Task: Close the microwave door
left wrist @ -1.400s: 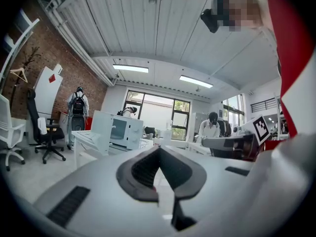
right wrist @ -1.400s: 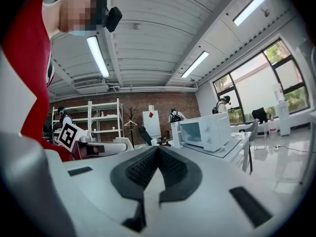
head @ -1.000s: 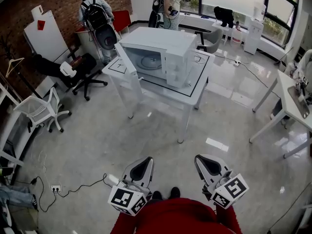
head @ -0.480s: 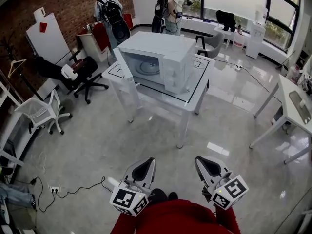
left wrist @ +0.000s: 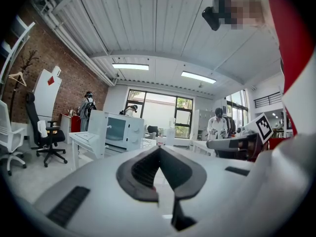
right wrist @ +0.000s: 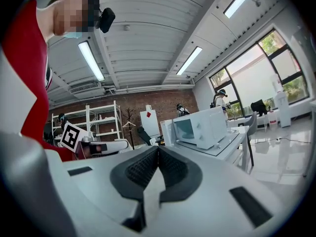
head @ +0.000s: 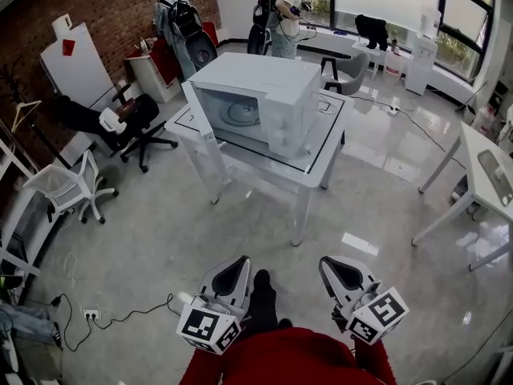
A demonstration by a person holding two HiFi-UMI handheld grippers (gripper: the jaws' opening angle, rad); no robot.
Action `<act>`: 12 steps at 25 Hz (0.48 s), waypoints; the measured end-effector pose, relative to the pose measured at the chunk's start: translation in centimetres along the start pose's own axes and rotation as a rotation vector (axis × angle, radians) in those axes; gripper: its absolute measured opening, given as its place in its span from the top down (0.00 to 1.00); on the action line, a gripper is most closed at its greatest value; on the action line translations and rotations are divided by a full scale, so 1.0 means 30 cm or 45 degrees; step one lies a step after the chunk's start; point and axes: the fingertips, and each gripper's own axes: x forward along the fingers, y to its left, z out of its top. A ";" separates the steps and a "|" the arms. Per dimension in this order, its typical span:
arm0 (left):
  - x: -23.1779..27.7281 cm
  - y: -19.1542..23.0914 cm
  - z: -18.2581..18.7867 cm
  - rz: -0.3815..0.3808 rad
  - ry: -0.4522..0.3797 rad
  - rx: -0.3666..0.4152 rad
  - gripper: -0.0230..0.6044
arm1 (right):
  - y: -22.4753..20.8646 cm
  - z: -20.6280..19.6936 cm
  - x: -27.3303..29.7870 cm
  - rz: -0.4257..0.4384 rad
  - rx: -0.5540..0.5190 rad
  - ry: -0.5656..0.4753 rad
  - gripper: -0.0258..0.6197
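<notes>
status: approach, no contact made. the microwave (head: pixel 264 95) stands on the white table (head: pixel 325 163), its door (head: pixel 195 104) swung wide open past the table's left edge. left gripper (head: pixel 232 273) and right gripper (head: pixel 343 273) are both well short of the table's near side, each with jaws pressed together and nothing between them. recommendation: keep the jaws together, come round the table's left corner and press on the door's outer face near its free edge. push level and steadily until it latches, so the microwave does not slide on the table.
</notes>
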 end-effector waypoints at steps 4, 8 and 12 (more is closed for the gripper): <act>0.050 0.049 0.003 -0.002 0.005 0.002 0.95 | -0.034 0.008 0.047 -0.016 0.009 -0.004 0.94; 0.116 0.118 0.006 -0.002 0.006 -0.007 0.95 | -0.084 -0.003 0.119 -0.027 0.022 0.017 0.94; 0.195 0.205 0.034 -0.006 0.001 -0.007 0.95 | -0.131 0.016 0.213 -0.033 0.021 0.027 0.94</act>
